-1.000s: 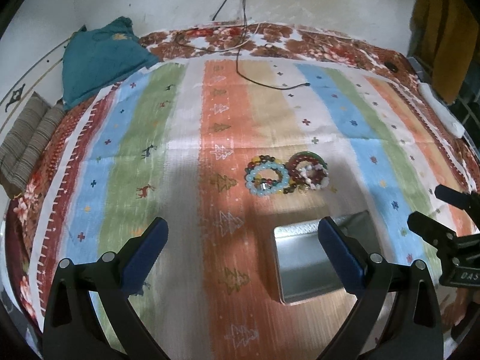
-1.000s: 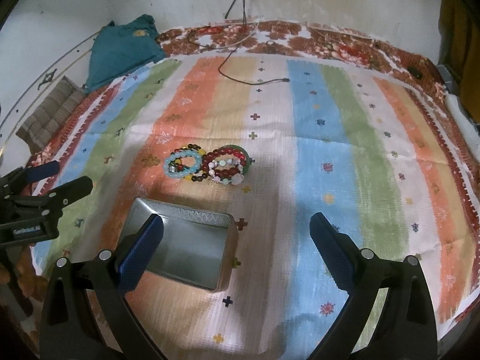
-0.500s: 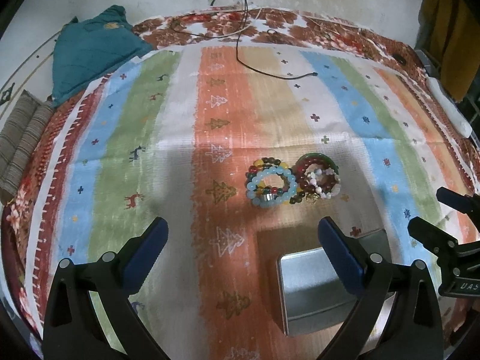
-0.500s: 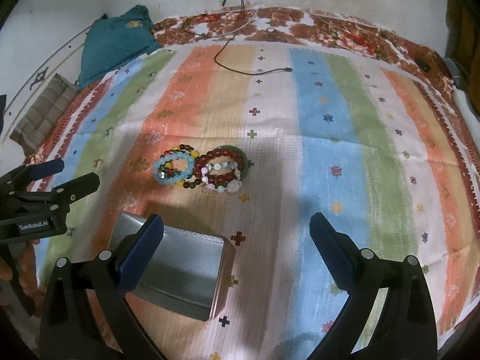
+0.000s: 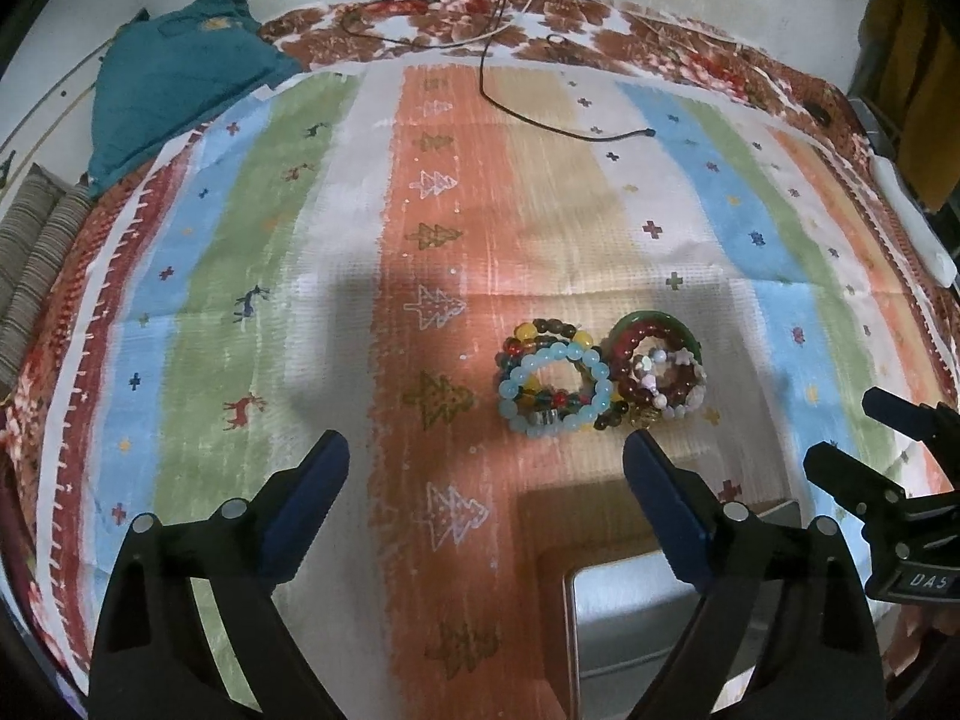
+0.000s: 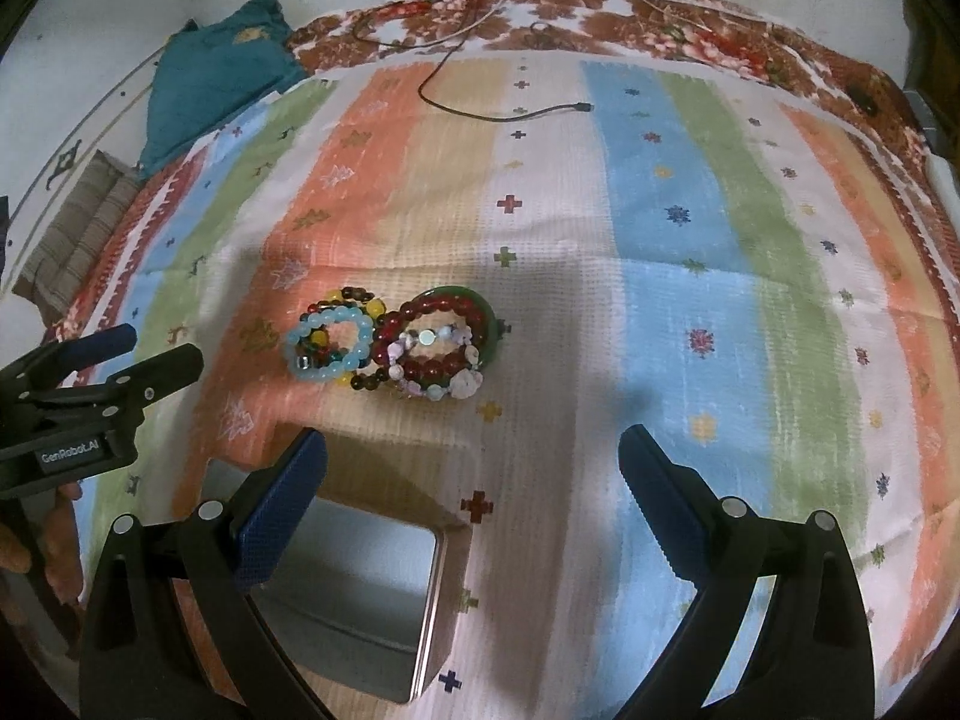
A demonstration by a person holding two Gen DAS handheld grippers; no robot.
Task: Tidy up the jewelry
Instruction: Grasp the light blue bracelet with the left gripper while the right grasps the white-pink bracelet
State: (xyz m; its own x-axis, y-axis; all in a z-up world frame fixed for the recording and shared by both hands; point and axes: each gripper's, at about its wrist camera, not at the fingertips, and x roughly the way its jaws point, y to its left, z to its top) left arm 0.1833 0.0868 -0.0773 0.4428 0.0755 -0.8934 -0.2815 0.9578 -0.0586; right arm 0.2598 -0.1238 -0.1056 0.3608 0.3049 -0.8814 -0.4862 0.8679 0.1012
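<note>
A pile of bead bracelets (image 5: 600,372) lies on the striped cloth: a light blue one (image 5: 555,387) on the left, dark red and green ones (image 5: 657,354) on the right. It also shows in the right wrist view (image 6: 396,345). An open metal tin (image 5: 648,618) (image 6: 354,588) stands just in front of the pile. My left gripper (image 5: 486,474) is open and empty, short of the bracelets. My right gripper (image 6: 471,468) is open and empty, above the tin's right edge. Each gripper shows in the other's view: the right (image 5: 888,450) and the left (image 6: 108,360).
A black cable (image 5: 540,114) lies across the far part of the cloth. A teal cloth (image 5: 180,66) and a striped cushion (image 5: 36,240) sit at the far left. A white object (image 5: 912,222) lies at the right edge.
Both grippers have moved forward toward the bracelets. The tin has slid lower in both views. Both stay open.
</note>
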